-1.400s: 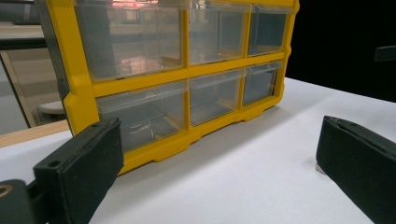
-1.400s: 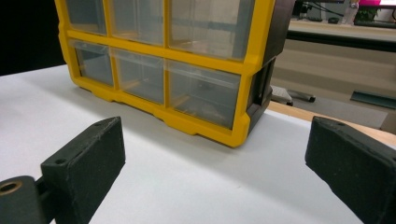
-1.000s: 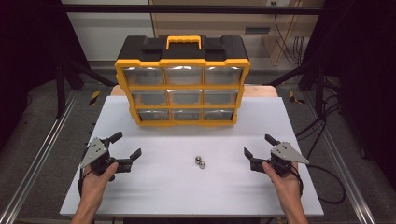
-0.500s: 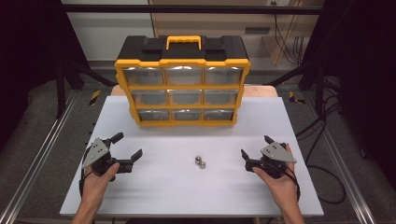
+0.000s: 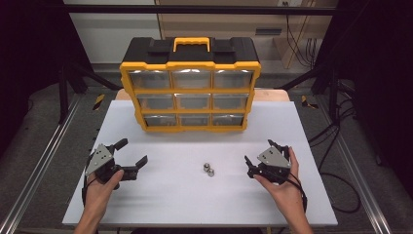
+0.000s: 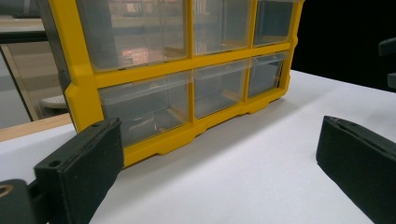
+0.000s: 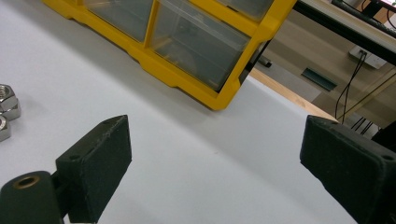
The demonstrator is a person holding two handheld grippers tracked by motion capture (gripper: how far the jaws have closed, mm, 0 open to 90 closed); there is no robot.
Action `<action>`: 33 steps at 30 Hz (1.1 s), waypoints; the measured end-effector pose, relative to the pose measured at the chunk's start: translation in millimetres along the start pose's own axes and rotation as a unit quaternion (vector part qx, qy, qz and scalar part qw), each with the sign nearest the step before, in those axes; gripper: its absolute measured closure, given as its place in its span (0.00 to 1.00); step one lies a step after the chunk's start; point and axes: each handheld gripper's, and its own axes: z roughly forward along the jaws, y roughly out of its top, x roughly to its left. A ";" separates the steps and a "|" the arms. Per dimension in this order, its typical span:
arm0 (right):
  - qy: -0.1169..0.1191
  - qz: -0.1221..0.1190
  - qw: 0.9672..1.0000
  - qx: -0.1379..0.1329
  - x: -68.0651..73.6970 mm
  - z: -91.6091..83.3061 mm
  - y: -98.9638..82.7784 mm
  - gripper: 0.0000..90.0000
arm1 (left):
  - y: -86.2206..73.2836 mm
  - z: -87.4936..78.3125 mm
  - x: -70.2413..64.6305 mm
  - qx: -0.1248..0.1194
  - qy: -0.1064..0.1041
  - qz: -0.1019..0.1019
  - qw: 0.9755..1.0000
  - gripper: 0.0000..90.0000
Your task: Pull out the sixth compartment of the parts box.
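Observation:
Two small steel hex nuts [image 5: 209, 169] lie touching each other on the white table [image 5: 204, 204], a little right of centre; they also sit at the left edge of the right gripper view [image 7: 6, 110]. My right gripper [image 5: 258, 152] hovers just to their right, open, nothing between its black jaws [image 7: 219, 163]. My left gripper [image 5: 132, 151] is held at the table's left side, open and empty [image 6: 219, 172], pointing toward the organizer. The yellow and black drawer organizer [image 5: 190, 87] stands at the back centre with its clear drawers shut [image 6: 177, 74] [image 7: 187, 32].
A wooden board [image 5: 272, 94] shows behind the white tabletop. Cables [image 5: 336, 136] trail over the floor on the right. Metal rails [image 5: 44, 156] run along both sides of the table.
My right gripper has shifted left, closer to the nuts, and turned a little. The left gripper has barely moved. The nuts and organizer stay put.

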 end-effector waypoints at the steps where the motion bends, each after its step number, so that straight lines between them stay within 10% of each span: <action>1: 0.001 -0.005 1.000 0.005 -0.4 0.6 2.8 0.10 | 0.6 0.4 -0.6 0.000 -0.001 0.002 1.000 0.01; 9: -0.020 -0.062 0.996 0.065 -9.4 12.5 27.6 0.12 | -0.7 3.5 -3.3 0.008 -0.004 0.008 1.000 0.01; 14: -0.029 -0.125 0.989 0.068 -9.3 18.9 51.6 0.13 | -0.9 1.6 -3.6 0.011 -0.004 0.013 1.000 0.01; 33: -0.036 -0.233 0.970 0.060 5.2 31.1 97.4 0.13 | 0.0 4.0 -4.8 0.010 -0.006 0.014 1.000 0.01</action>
